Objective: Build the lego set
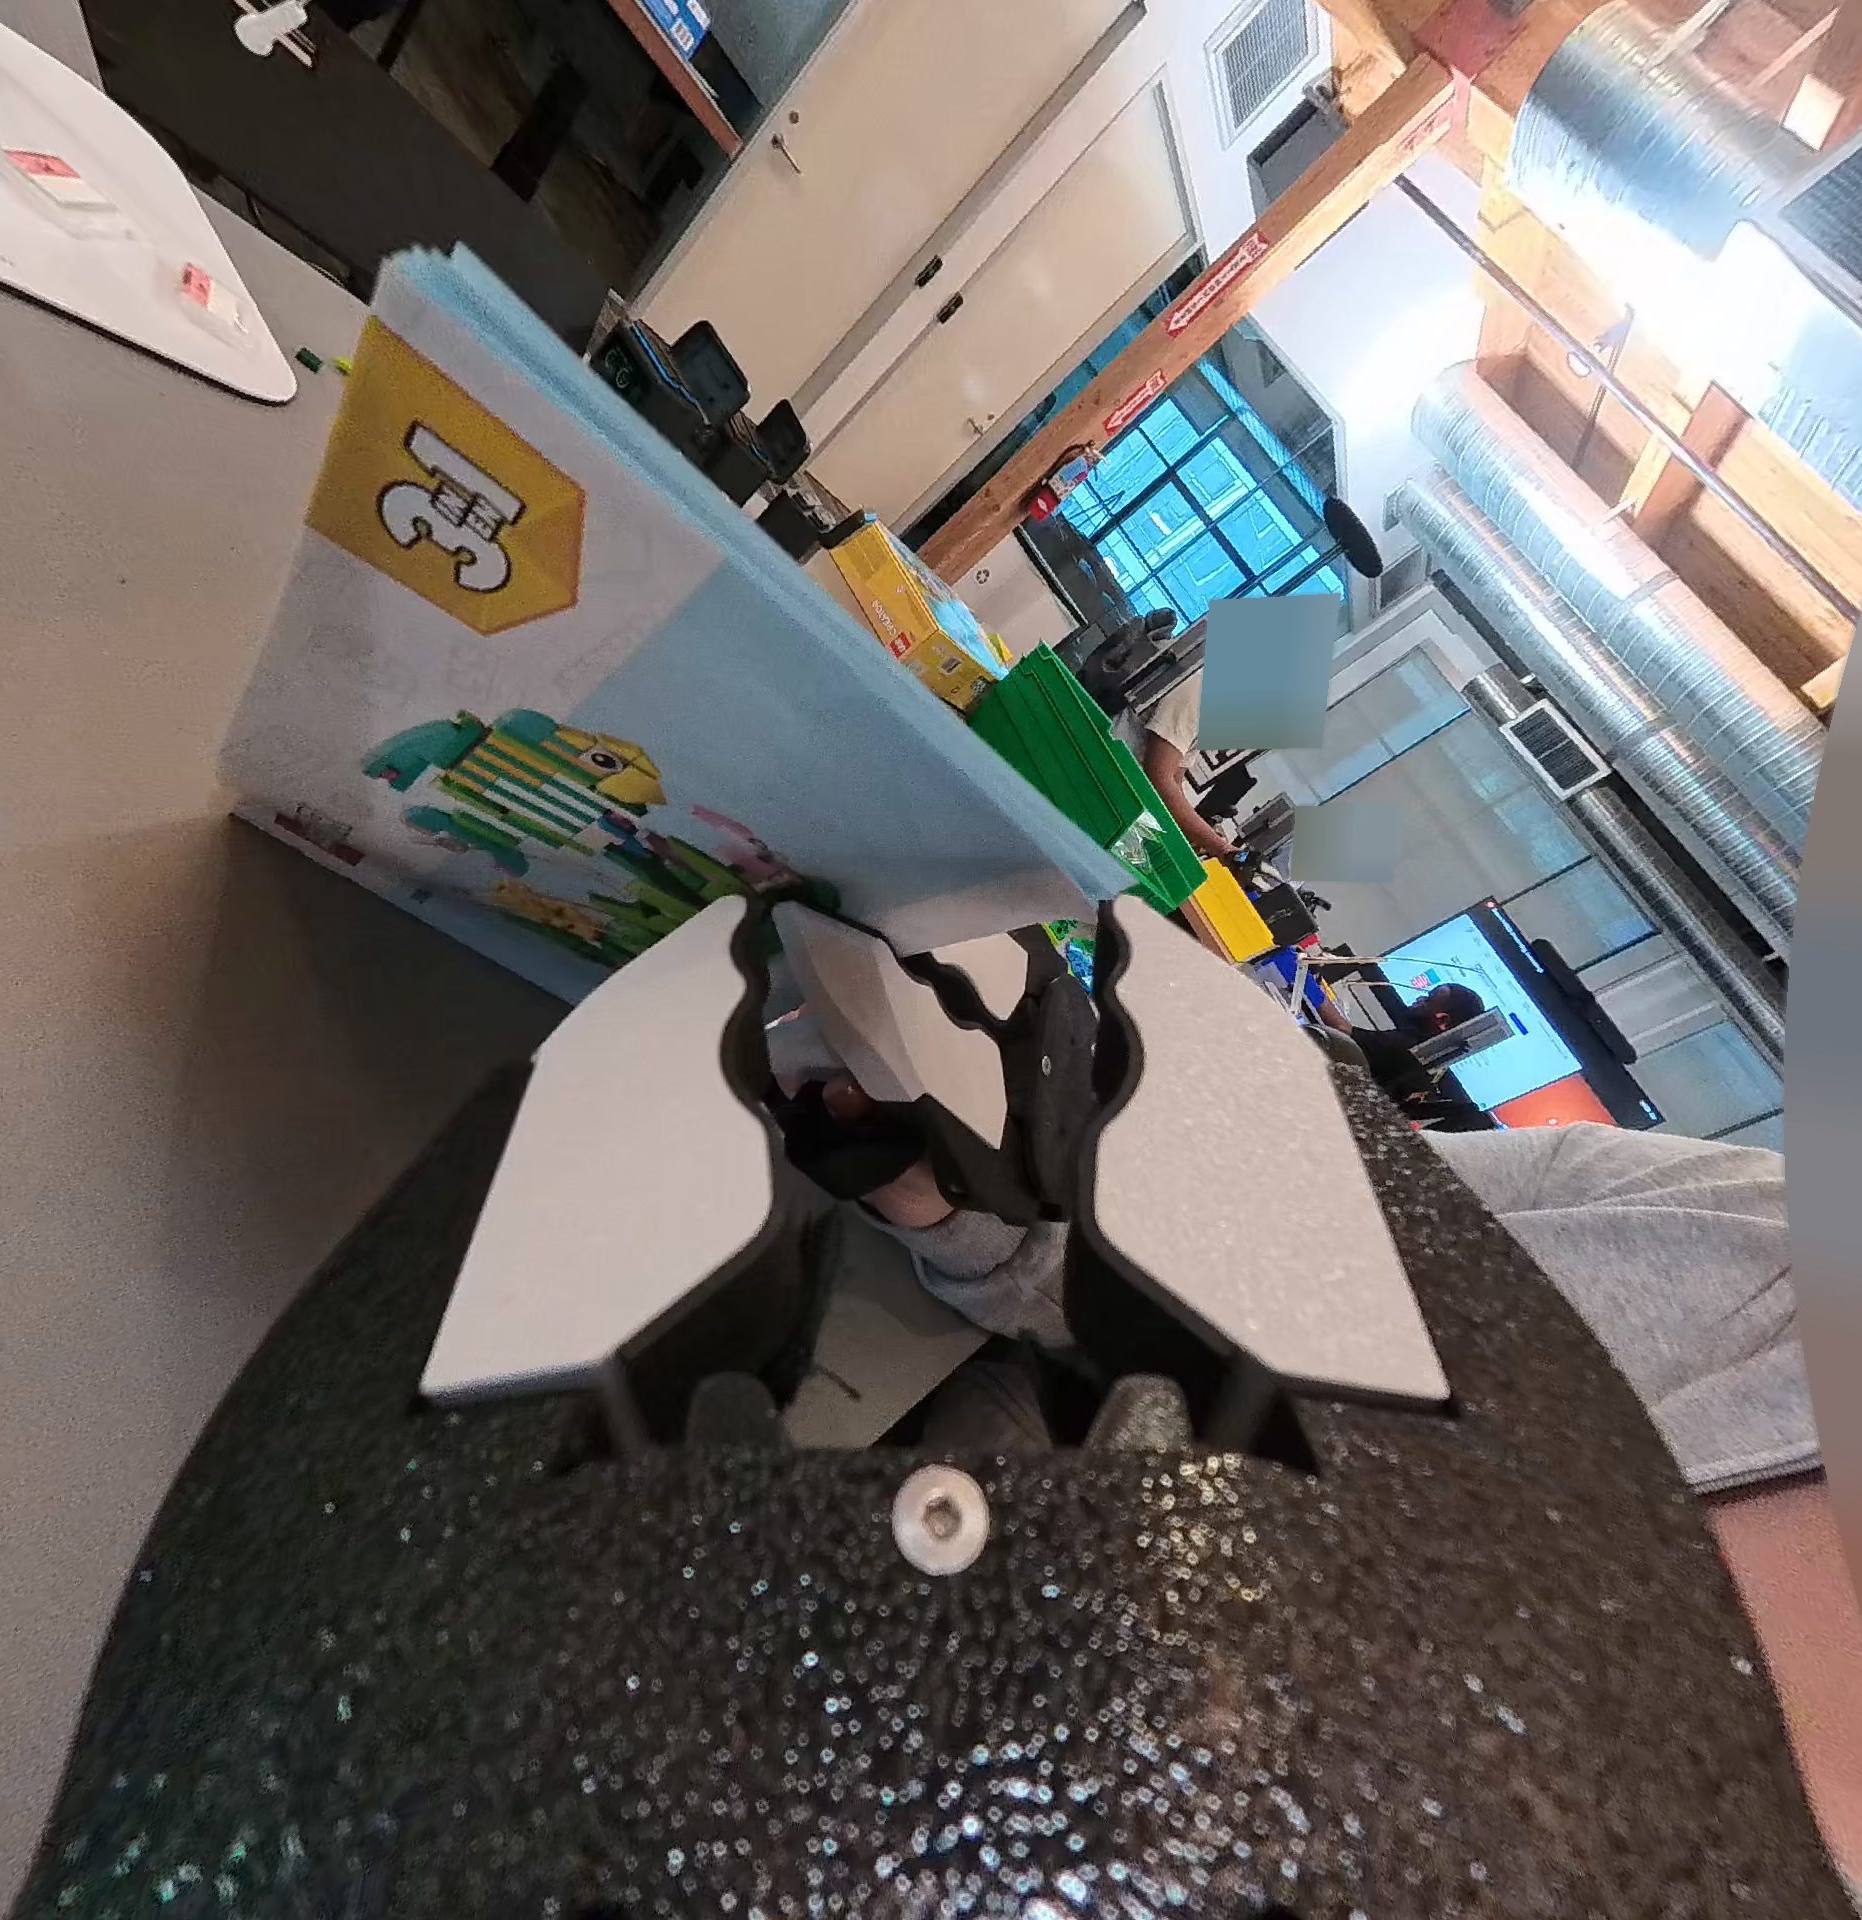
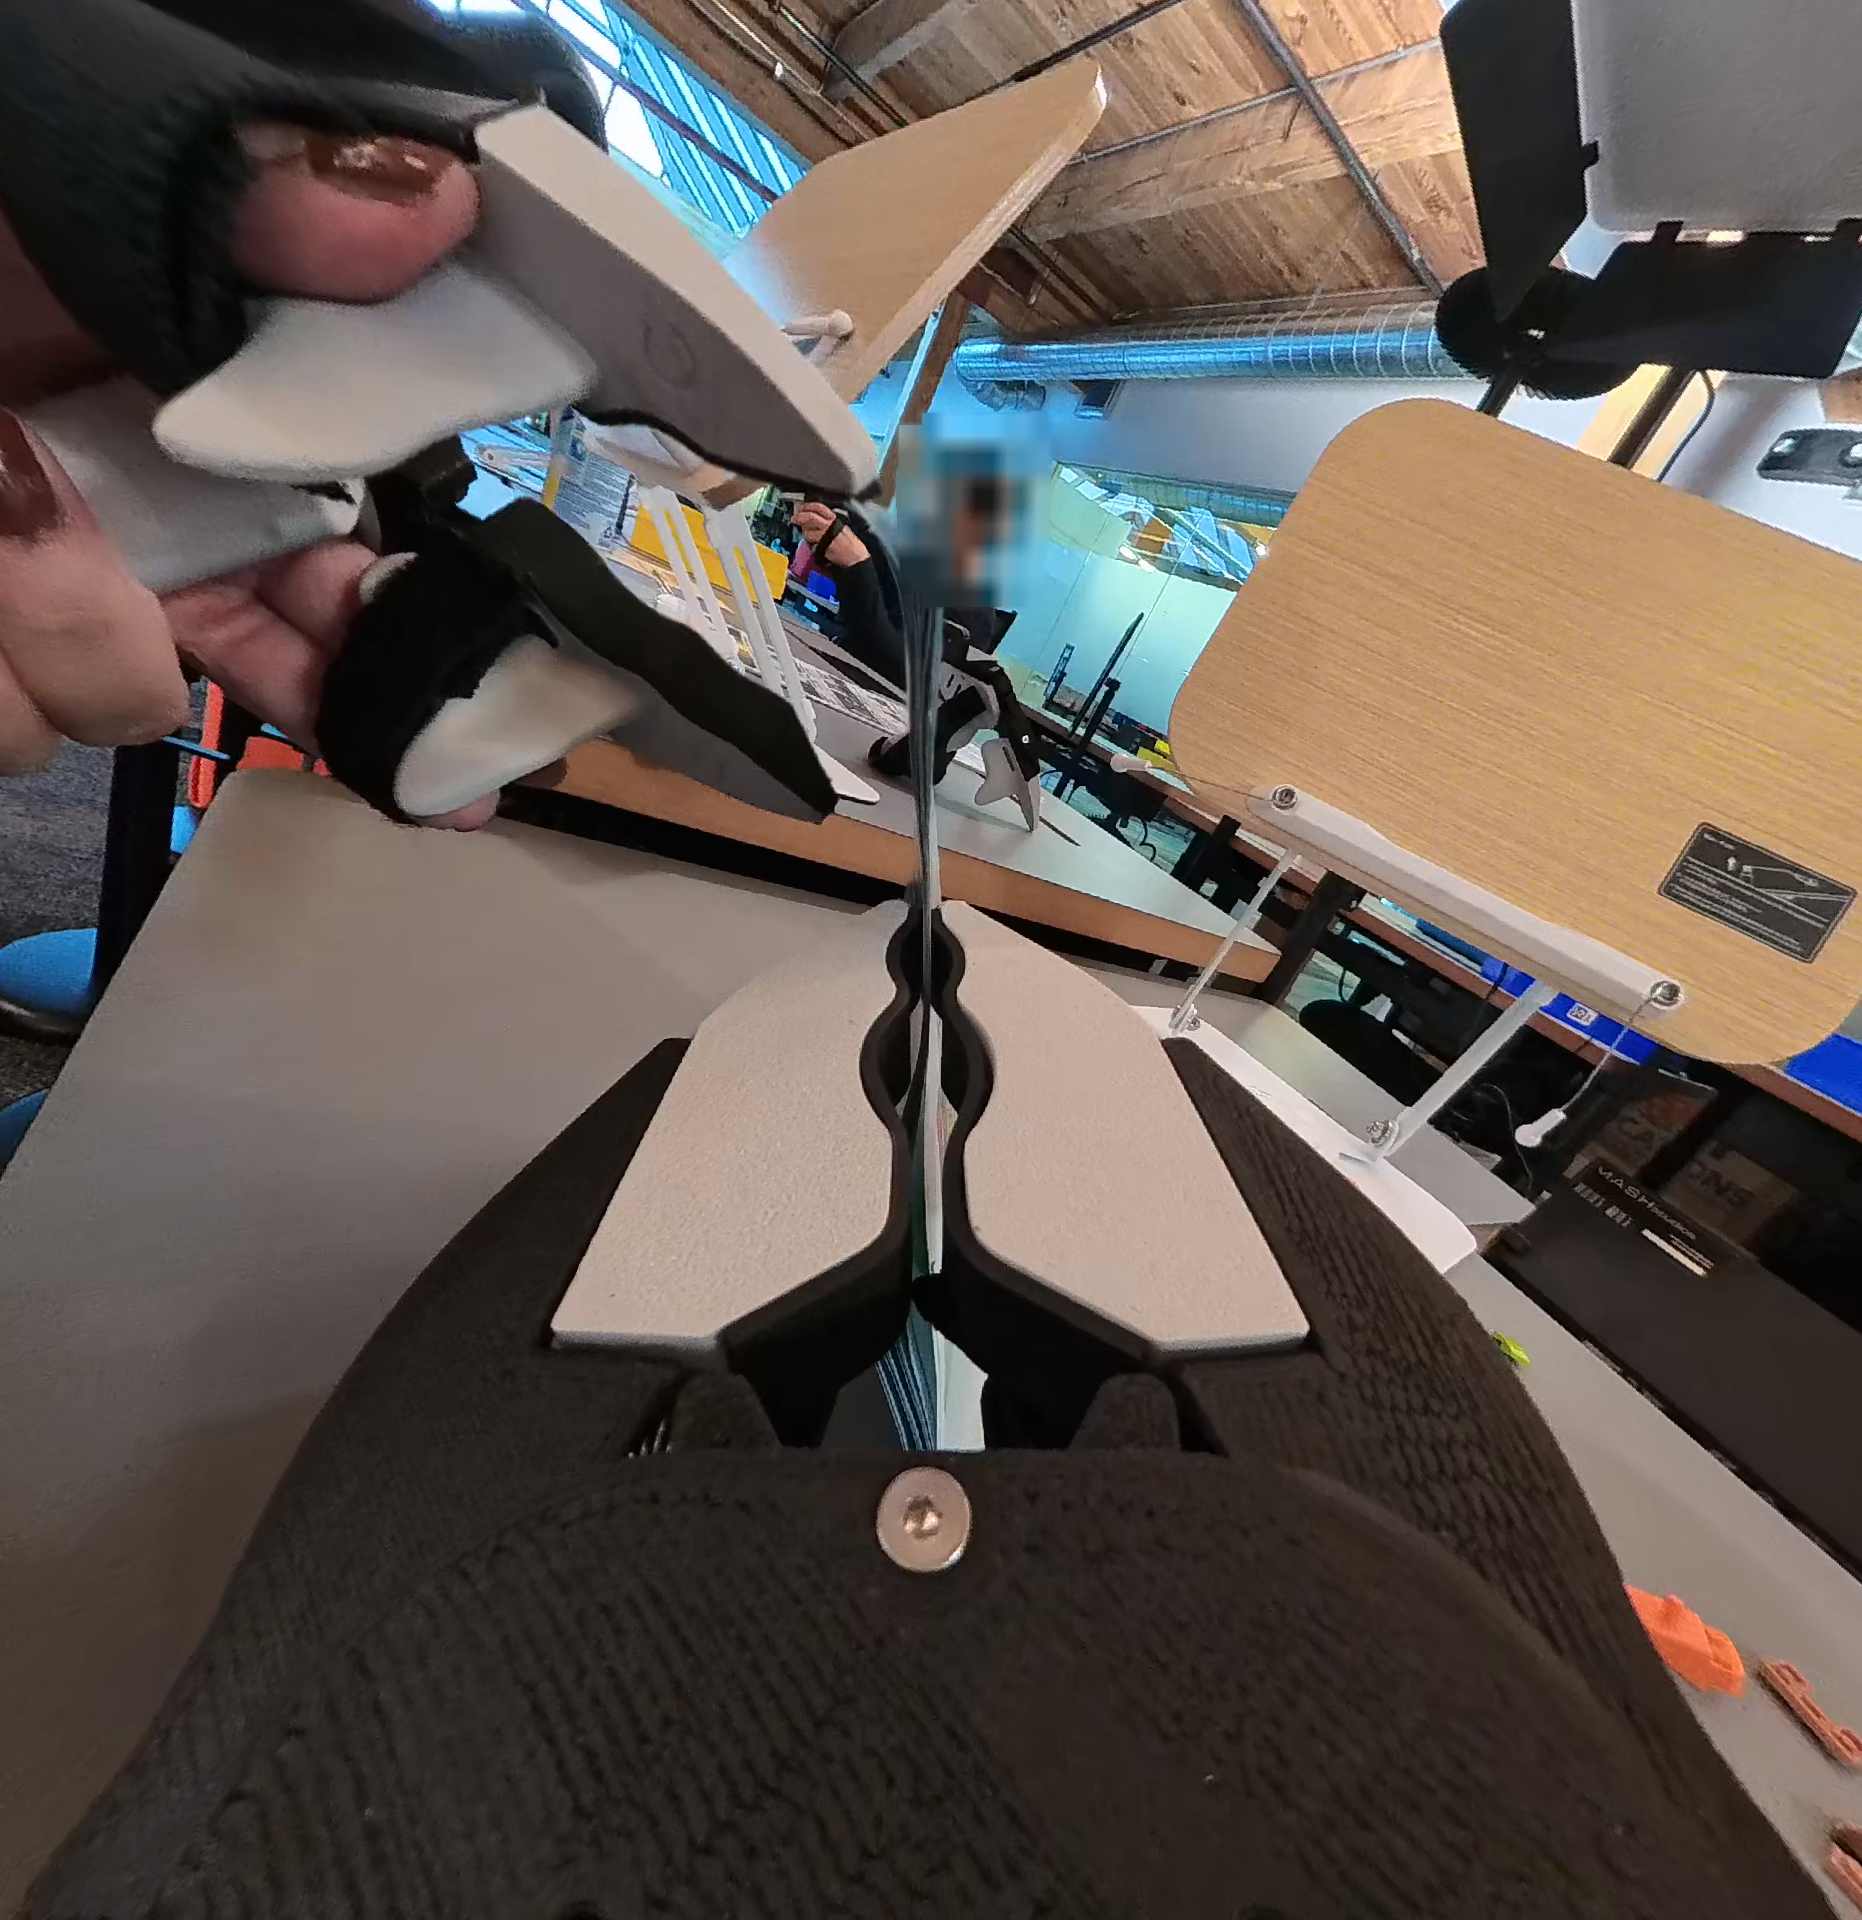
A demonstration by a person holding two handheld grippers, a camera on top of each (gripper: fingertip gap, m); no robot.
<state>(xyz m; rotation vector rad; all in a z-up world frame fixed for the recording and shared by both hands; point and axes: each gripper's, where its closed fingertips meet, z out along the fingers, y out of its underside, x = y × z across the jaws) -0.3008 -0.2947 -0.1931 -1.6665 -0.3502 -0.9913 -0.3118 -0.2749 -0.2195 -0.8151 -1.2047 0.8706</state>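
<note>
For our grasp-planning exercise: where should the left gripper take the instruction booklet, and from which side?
Take the booklet by its near edge, beside the right gripper clamping it. The left gripper should come edge-on, a pad on each cover: it is thin and flat.

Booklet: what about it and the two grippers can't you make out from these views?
- Right wrist view: the booklet shows edge-on only, clamped in the right gripper. Its cover is unseen, and its top is lost in a mosaic patch.
- Left wrist view: the booklet's near corner is hidden behind the open left gripper. Whether its fingertips touch the booklet, I cannot tell.
- Left wrist view: the green bits on the table are too small to identify.
</note>
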